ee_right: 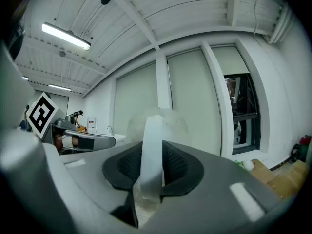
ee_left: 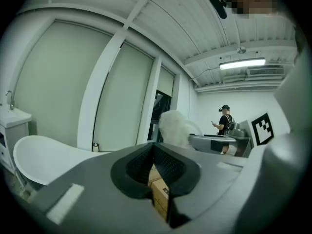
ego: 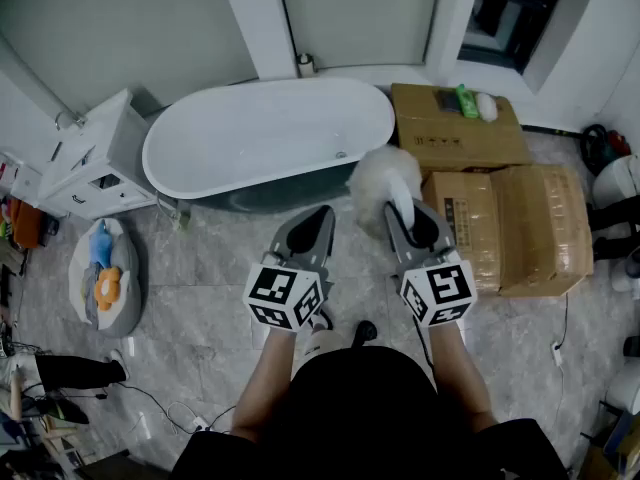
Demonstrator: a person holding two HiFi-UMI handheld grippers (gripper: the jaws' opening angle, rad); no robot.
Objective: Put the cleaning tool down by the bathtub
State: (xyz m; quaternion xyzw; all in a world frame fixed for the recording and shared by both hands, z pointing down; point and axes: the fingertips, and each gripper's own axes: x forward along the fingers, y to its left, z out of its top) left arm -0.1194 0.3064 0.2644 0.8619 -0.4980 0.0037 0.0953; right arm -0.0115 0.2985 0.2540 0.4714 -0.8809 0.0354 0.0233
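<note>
Since the bathtub (ego: 265, 133) fills the left and centre of the head view, the set-down zone is judged to be the grey floor (ego: 210, 258) along its near side.

1. Left tool (ego: 322, 213): jaws together, nothing between the pads. It is held level, just beside the right tool. Risk: if it travels in parallel during the lowering, it may knock the tub wall or the duster head.

2. Right tool (ego: 400, 213): jaws clamped on the smooth white handle (ee_right: 151, 150) of the duster (ego: 378, 180). The fluffy head projects forward, in the air, near the tub's right-hand end and not resting on anything. Risks:
 - Release from this height would let the duster fall and bounce or roll away from the tub.
 - The handle appears to sit off-centre in the pads, though the wide-angle view makes this uncertain. A loose hold could let it pivot as the tool tips down.
 - Overreach forward would put the head over the rim, and the duster would land inside the tub rather than beside it.

3. Cardboard boxes (ego: 500, 228): stacked just right of the duster. Drift to the right would snag the head on a box edge or leave it on the boxes.
</note>
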